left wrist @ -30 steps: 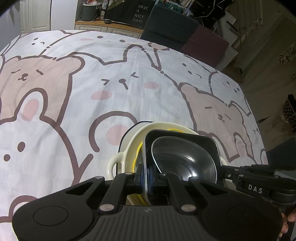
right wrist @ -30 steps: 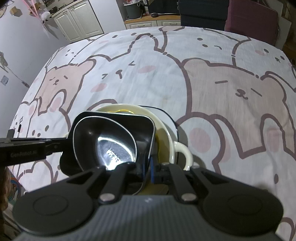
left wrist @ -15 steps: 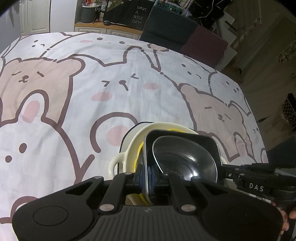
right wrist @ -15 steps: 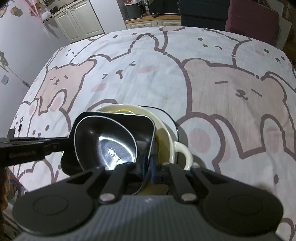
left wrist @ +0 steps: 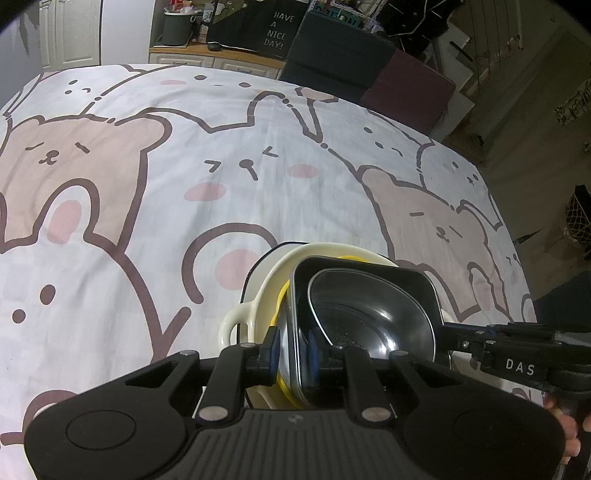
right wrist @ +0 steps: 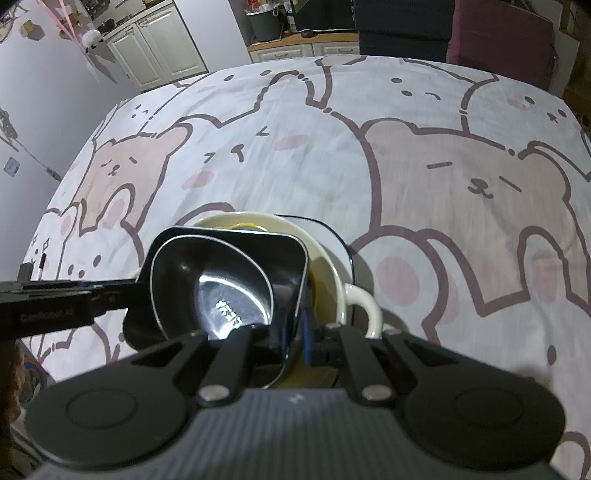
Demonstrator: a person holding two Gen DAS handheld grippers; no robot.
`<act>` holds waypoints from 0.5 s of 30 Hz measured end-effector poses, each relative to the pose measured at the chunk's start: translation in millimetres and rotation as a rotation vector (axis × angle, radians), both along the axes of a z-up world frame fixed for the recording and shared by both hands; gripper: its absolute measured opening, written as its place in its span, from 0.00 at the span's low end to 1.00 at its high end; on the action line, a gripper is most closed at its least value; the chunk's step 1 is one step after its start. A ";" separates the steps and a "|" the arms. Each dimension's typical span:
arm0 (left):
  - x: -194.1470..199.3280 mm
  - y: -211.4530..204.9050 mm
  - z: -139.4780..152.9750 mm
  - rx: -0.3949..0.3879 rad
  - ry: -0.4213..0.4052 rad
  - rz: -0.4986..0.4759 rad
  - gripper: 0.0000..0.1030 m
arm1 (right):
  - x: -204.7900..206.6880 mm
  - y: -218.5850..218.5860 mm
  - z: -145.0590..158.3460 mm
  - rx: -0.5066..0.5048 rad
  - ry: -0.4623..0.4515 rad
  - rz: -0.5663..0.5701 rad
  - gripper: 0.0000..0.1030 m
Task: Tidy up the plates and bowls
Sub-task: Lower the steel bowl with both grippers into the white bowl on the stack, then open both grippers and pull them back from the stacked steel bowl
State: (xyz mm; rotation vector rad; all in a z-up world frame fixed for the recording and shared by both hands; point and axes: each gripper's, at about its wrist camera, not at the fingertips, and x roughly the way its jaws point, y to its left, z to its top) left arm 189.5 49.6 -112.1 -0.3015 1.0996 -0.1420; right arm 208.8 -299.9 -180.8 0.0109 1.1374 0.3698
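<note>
- The steel bowl [left wrist: 373,317] sits nested inside the black dish [left wrist: 424,284], and both sit in a stack near your edge of the table.
- Under the black dish you have a yellow bowl [left wrist: 282,295] showing only as a thin rim, then a cream pot [left wrist: 266,280] with loop handles, then a white plate [right wrist: 334,240] with a dark rim at the bottom.
- Your left gripper [left wrist: 291,350] straddles the left wall of the black dish: one blue pad sits outside the wall, the other inside it.
- Its jaws have just been opening. A gap now shows between the outer pad and the wall, so the dish rim is between the pads without being pinched.
- Your right gripper [right wrist: 295,332] is at the right wall of the black dish, with that rim running down between its fingers.
- Its jaws stand nearly closed, and one blue pad [right wrist: 306,334] lies against the outside of the wall. The inner pad is hidden in the dark, so you cannot tell for sure whether the wall is pinched.
- Each gripper shows in the other's view, reaching in from the side at rim height.
- The stack rests on a tablecloth [left wrist: 258,184] printed with bears and rabbits, and the cloth beyond the stack is bare.
- Past the far edge you have dark chairs [left wrist: 332,48], a sign [left wrist: 275,29] reading "HAVE A NICE DAY!" and white cabinets [right wrist: 159,55].
</note>
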 end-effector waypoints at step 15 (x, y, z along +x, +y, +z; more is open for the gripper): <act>-10.8 -1.5 9.3 0.007 -0.019 0.001 0.24 | -7.1 -2.7 12.0 0.024 -0.030 -0.012 0.14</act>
